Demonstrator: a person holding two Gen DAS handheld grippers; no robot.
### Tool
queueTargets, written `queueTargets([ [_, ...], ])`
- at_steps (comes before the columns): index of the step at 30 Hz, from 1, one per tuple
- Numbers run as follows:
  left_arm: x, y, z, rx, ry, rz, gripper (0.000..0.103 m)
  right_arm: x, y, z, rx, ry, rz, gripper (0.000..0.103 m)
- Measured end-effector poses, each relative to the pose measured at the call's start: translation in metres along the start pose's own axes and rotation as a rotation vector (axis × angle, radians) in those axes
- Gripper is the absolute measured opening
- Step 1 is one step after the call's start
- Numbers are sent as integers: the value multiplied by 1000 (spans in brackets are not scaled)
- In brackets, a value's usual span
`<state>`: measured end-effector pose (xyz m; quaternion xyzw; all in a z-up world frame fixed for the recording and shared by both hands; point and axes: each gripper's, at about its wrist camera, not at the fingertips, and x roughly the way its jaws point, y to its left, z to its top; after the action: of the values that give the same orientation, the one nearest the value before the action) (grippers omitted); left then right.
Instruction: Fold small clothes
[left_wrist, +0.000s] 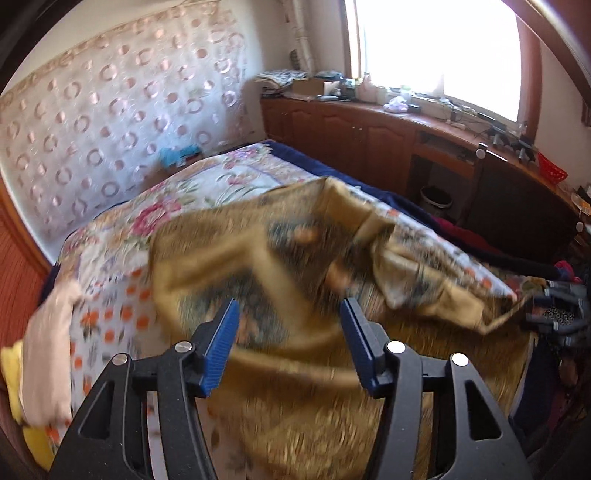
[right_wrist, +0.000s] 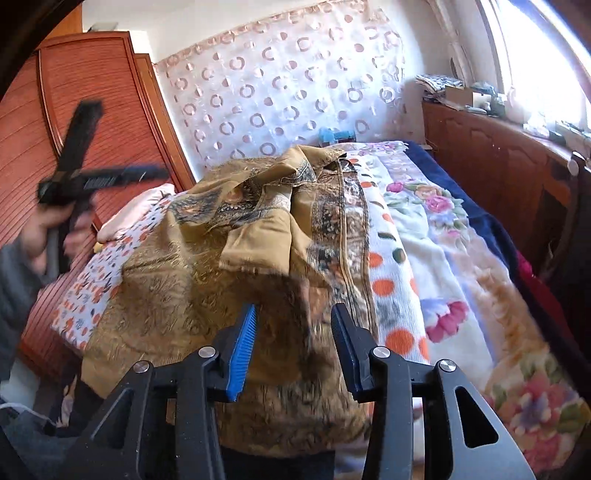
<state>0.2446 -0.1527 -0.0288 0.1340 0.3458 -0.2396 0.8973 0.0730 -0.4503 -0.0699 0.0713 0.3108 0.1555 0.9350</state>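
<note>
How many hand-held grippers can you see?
2. The left hand-held gripper is open above the tan patterned shirt; the right hand-held gripper is open over the shirt's near edge.

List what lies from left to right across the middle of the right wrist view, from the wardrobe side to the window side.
Left gripper in a hand → pink cloth → golden patterned garment → orange-dotted white cloth → floral blanket → dark blue bedding → wooden cabinet.
</note>
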Motion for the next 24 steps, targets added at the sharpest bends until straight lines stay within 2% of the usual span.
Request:
queueTargets([
  [3,-4,6,-27,-44,-2,6,58,10,4,10,-8,5,-19,43],
  [6,-3,7,-50,-64,6,21,58,13,6,16,2,11,0,42],
  [7,-3,8,-56,-70,7,30,58,12,6,14,-8,17,0,25],
  [9,-3,9,-69,-86,10,30,58,13,6,13,-18,46,-11,4],
  [14,0,3,-87,-77,21,41,58,-19,-13,14,64,28,17,3],
  [16,1,1,-91,-89,23,33,58,-33,-20,8,73,37,-26,3],
  [18,3,0,-92,-96,29,27,58,-39,-26,-4,84,91,-63,3],
  [22,4,-2,-92,-95,20,22,58,-33,-26,-15,50,173,-123,3],
  [24,5,-1,-89,-101,17,16,58,-29,-26,-10,36,180,-143,5],
])
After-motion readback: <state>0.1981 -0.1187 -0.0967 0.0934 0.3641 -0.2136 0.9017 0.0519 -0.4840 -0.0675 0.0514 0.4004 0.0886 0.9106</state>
